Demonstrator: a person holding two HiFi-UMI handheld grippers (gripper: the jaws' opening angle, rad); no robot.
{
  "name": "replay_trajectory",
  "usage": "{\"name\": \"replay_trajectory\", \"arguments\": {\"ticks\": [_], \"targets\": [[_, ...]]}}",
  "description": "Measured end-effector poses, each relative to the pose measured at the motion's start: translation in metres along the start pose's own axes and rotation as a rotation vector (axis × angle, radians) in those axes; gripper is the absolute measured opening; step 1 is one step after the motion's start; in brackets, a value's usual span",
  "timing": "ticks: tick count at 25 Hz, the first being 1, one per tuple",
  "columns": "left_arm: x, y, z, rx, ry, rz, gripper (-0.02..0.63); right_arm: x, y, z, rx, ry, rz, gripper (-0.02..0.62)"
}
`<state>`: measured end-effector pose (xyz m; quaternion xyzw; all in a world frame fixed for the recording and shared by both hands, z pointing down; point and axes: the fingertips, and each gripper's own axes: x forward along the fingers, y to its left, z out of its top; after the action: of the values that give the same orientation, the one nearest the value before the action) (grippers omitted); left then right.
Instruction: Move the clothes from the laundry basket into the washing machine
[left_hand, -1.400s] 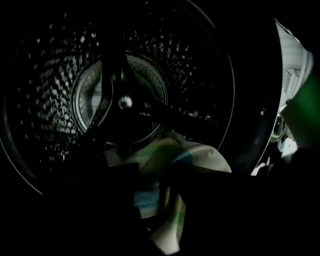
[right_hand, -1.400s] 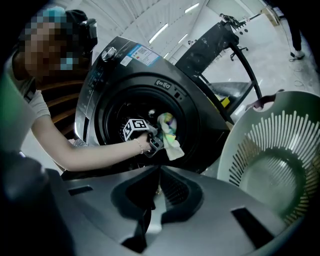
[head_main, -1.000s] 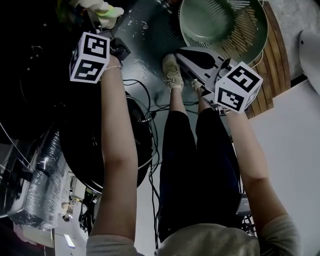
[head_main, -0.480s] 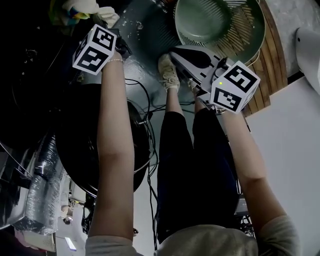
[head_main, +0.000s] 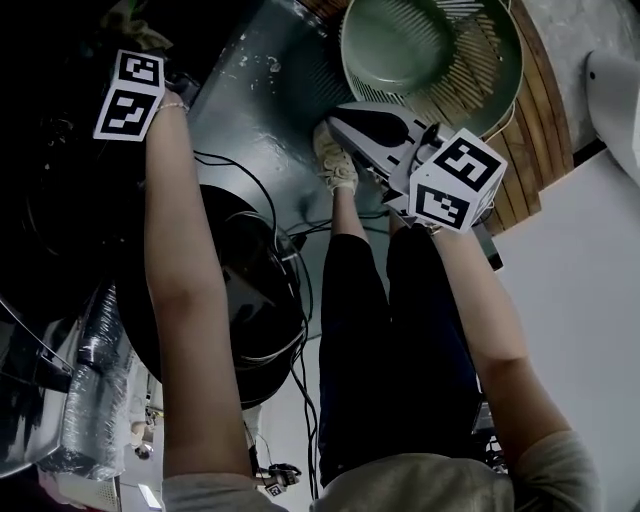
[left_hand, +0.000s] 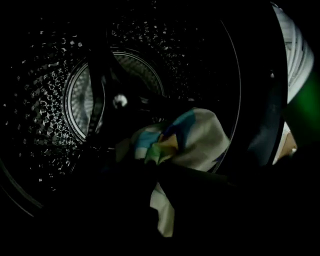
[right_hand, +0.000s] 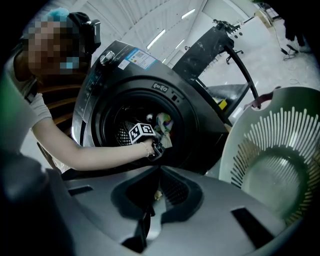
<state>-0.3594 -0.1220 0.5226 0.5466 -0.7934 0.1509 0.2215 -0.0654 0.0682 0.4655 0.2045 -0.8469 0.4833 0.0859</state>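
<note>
My left gripper (left_hand: 157, 165) reaches into the dark drum (left_hand: 50, 100) of the washing machine (right_hand: 125, 60). Its jaws are shut on a multi-coloured cloth (left_hand: 195, 140), and a white strip of the cloth hangs down between them. The right gripper view shows the left gripper (right_hand: 159, 143) at the drum's mouth with the cloth (right_hand: 164, 125) bunched at its tip. In the head view only its marker cube (head_main: 128, 95) stands out against the dark. My right gripper (head_main: 337, 118) is shut with nothing in it, beside the green laundry basket (head_main: 520, 70), whose inside looks bare.
The washer's round black door (head_main: 240, 310) hangs open under my left arm, with cables trailing over it. The person's legs and a shoe (head_main: 335, 160) stand between door and basket. A wooden platform (head_main: 545, 150) lies under the basket. The basket (right_hand: 240, 150) fills the right of the right gripper view.
My left gripper has moved left and deeper into the dark drum, carrying the cloth with it. The right gripper and the basket have barely shifted.
</note>
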Motion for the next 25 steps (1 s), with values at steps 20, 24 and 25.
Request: {"name": "replay_trajectory", "arguments": {"ticks": [20, 24, 25], "targets": [[-0.155, -0.068, 0.012, -0.236, 0.061, -0.232, 0.061, -0.054, 0.062, 0.081, -0.13, -0.085, -0.02, 0.009], [-0.215, -0.1, 0.048, -0.241, 0.073, -0.344, 0.011, -0.08, 0.105, 0.118, -0.179, -0.09, 0.006, 0.008], [-0.23, -0.107, 0.059, -0.247, 0.074, -0.384, 0.011, -0.088, 0.117, 0.128, -0.196, -0.092, 0.001, 0.008]]}}
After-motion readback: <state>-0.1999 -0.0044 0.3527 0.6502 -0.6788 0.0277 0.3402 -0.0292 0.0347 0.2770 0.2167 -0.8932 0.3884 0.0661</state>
